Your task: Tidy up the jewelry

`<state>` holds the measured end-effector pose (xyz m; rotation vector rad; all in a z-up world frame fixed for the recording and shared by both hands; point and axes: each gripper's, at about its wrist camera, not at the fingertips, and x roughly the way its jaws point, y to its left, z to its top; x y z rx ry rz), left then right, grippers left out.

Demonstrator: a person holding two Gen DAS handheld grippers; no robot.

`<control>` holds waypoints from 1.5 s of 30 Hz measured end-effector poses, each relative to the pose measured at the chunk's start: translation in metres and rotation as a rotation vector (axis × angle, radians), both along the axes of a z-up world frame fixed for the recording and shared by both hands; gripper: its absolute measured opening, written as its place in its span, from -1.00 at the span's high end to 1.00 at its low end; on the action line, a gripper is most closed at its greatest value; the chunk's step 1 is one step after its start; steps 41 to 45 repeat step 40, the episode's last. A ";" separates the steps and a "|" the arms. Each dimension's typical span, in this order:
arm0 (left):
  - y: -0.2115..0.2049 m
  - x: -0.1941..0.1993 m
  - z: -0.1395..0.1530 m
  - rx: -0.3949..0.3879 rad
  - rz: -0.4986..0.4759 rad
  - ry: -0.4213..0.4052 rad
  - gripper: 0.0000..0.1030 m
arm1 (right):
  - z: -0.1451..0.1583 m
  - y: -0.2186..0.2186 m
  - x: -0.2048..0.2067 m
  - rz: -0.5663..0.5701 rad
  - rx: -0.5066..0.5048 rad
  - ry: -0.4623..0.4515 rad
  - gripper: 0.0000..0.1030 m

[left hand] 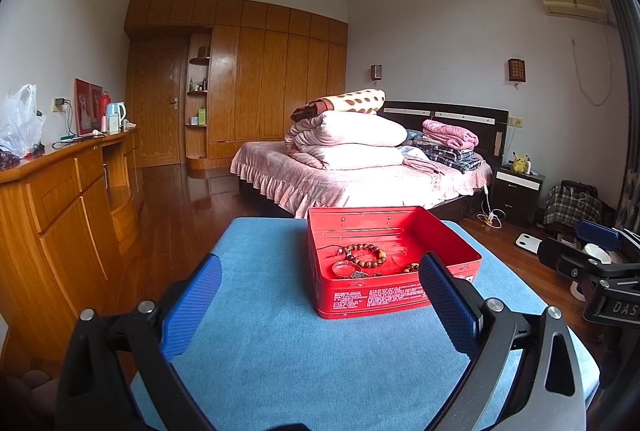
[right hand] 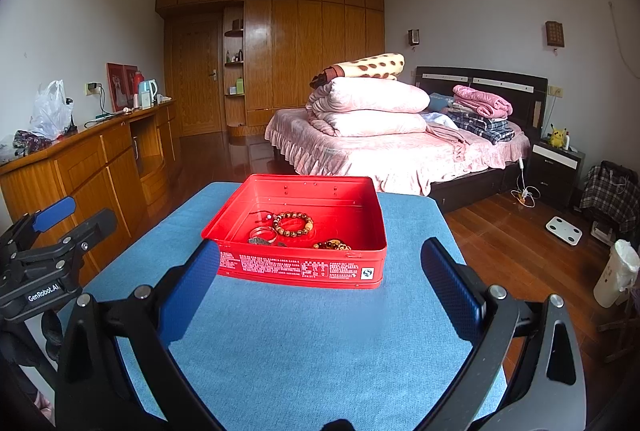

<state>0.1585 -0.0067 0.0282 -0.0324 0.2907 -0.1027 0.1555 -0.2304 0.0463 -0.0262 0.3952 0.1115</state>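
Note:
A red tin box (left hand: pixel 380 301) (right hand: pixel 296 267) without a lid stands on a blue cloth-covered table (left hand: pixel 288 343) (right hand: pixel 312 343). Inside lie a brown bead bracelet (left hand: pixel 366 256) (right hand: pixel 293 224), a silver bangle (left hand: pixel 343 268) (right hand: pixel 263 233), an amber bead bracelet (left hand: pixel 411 267) (right hand: pixel 333 244) and a small dark piece. My left gripper (left hand: pixel 320 271) is open and empty, in front of the box, above the cloth. My right gripper (right hand: pixel 320 259) is open and empty, also in front of the box. Each gripper shows at the edge of the other's view.
A wooden sideboard (right hand: pixel 80 167) with a plastic bag and a kettle runs along the left wall. A bed (right hand: pixel 400 147) with folded quilts stands behind the table. A nightstand (right hand: pixel 556 167), a scale (right hand: pixel 564 230) and a white bin (right hand: pixel 616 271) are at the right.

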 end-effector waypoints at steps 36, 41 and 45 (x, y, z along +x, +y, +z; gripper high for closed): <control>-0.005 0.004 -0.004 0.032 -0.007 0.013 -0.88 | -0.006 -0.010 0.002 -0.020 -0.003 0.016 -0.89; -0.005 0.004 -0.004 0.032 -0.009 0.015 -0.88 | -0.006 -0.010 0.002 -0.020 -0.003 0.016 -0.89; -0.005 0.004 -0.004 0.032 -0.009 0.015 -0.88 | -0.006 -0.010 0.002 -0.020 -0.003 0.016 -0.89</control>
